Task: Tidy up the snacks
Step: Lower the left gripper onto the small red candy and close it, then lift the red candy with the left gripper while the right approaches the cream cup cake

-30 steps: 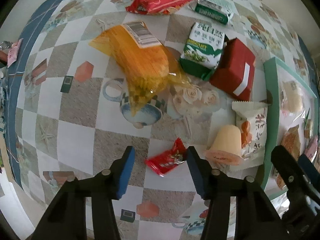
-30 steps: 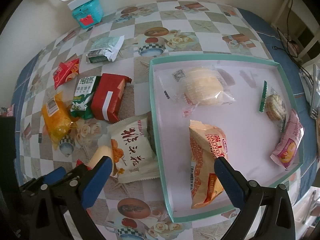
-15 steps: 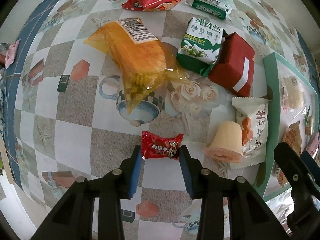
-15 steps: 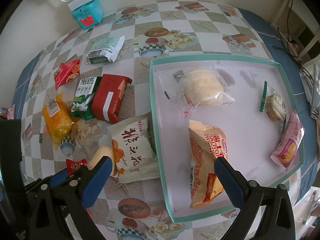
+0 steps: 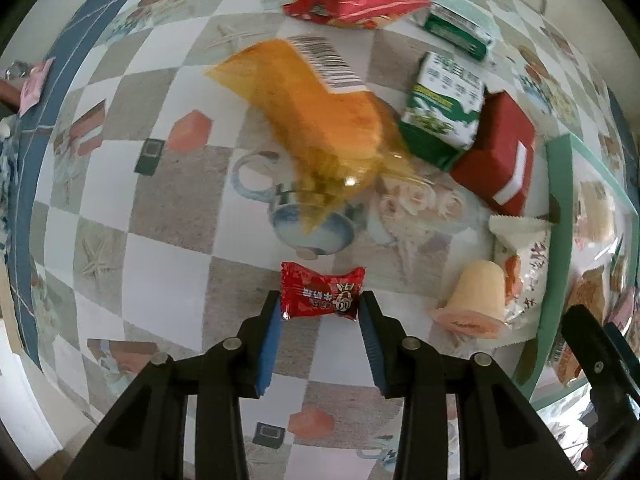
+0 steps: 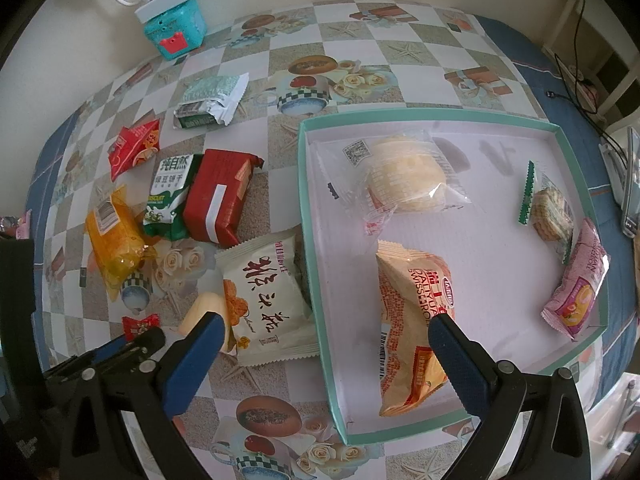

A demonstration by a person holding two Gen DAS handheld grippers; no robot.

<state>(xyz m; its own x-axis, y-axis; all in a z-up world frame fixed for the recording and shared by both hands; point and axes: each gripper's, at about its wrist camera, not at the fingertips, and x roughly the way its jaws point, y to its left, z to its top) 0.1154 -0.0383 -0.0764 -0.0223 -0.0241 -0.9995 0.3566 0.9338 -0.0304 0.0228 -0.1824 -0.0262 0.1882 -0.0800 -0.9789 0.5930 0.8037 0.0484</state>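
Note:
A small red wrapped candy (image 5: 322, 296) sits between the blue pads of my left gripper (image 5: 320, 312), which is shut on it just above the checked tablecloth. In the right wrist view the same candy (image 6: 140, 324) shows at the lower left. My right gripper (image 6: 322, 334) hangs open over the left rim of the teal tray (image 6: 440, 114), with nothing between its fingers. The tray holds a wrapped bun (image 6: 404, 176), an orange roll pack (image 6: 416, 320), a cookie pack (image 6: 552, 212) and a pink pack (image 6: 576, 284).
Loose on the cloth lie a yellow bag (image 5: 320, 112), a green biscuit pack (image 5: 440, 108), a dark red pack (image 5: 496, 156), a white pack (image 5: 520, 264), a jelly cup (image 5: 476, 300) and a red bag (image 5: 348, 0). A teal box (image 6: 176, 24) stands by the wall.
The left gripper closed from wide open onto the red candy, which turned square between the pads and now sits a little higher off the cloth. The right gripper stayed still.

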